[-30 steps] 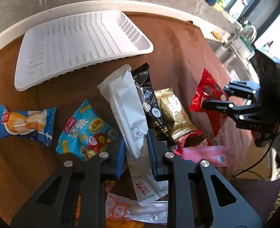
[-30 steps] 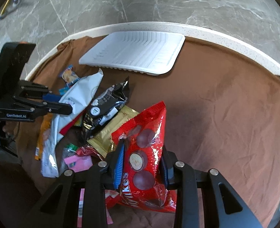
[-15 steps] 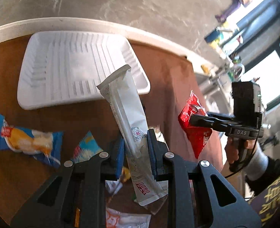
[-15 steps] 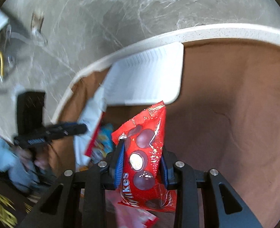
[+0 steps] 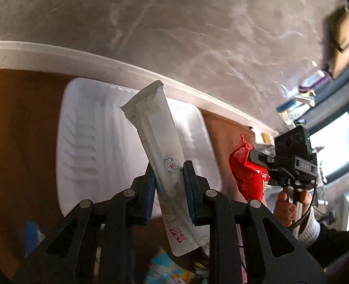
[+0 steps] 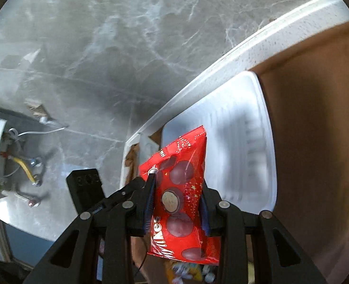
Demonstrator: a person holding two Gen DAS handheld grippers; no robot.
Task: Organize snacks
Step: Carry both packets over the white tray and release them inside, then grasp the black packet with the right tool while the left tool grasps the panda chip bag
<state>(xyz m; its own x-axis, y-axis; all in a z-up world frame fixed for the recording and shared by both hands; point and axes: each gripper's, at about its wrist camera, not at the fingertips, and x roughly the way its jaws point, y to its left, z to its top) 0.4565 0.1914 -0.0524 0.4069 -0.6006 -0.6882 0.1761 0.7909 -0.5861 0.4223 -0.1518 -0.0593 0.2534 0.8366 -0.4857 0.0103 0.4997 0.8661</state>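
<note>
The long white packet (image 5: 161,151) and the red chocolate bag (image 6: 182,196), each clamped in its gripper's jaws, have been lifted off the snack pile and now hang over the white tray (image 5: 91,142) at the counter's far edge, so both seem ready to set down.
</note>
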